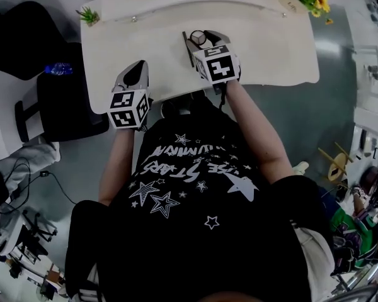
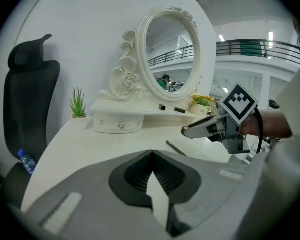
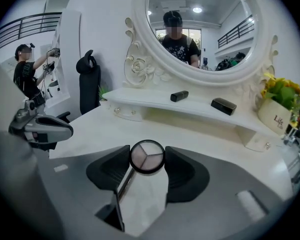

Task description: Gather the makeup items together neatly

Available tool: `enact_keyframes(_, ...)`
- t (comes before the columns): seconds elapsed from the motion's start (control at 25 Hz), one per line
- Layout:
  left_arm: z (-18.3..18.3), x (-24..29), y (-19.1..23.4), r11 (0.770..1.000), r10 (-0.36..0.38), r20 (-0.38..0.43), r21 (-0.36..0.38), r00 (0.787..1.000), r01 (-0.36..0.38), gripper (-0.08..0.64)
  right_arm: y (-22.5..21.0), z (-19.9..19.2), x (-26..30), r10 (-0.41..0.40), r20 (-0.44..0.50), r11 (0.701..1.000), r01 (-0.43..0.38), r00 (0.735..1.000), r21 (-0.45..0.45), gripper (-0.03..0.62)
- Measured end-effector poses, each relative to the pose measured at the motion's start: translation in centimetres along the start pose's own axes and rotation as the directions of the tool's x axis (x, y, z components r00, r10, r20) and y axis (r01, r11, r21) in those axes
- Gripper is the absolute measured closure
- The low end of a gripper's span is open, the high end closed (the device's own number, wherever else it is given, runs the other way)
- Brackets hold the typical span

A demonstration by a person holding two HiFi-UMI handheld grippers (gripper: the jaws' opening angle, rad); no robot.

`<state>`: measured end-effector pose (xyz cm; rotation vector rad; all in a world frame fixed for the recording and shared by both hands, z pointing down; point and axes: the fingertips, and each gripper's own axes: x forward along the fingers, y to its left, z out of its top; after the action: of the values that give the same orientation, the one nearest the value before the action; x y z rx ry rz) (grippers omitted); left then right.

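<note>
The eyeshadow compact (image 3: pixel 147 157) looks small, light and stiff. Its smooth round rim can probably slip, and the pressed powder (three shades show on its face) is likely fragile, so the best hold is across the rim at its widest. It sits so between the pads of the right gripper (image 3: pixel 147 160), clamped on it, in front of the mirror (image 3: pixel 197 29). The left gripper (image 2: pixel 151 154), further left of the mirror, has its jaws pressed together on nothing.
</note>
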<state>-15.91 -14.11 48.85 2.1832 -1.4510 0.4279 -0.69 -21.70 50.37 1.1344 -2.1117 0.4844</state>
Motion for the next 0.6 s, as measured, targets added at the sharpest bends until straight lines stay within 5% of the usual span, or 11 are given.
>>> enact_keyframes(0.6, -0.3, 1.2, -3.2, 0.999, 0.031, -0.028, 0.025, 0.999, -0.03, 0.558, -2.8, -4.8, 1.3, 0.051, -0.083, 0.998, -0.054, 0.995, -0.028, 0.344)
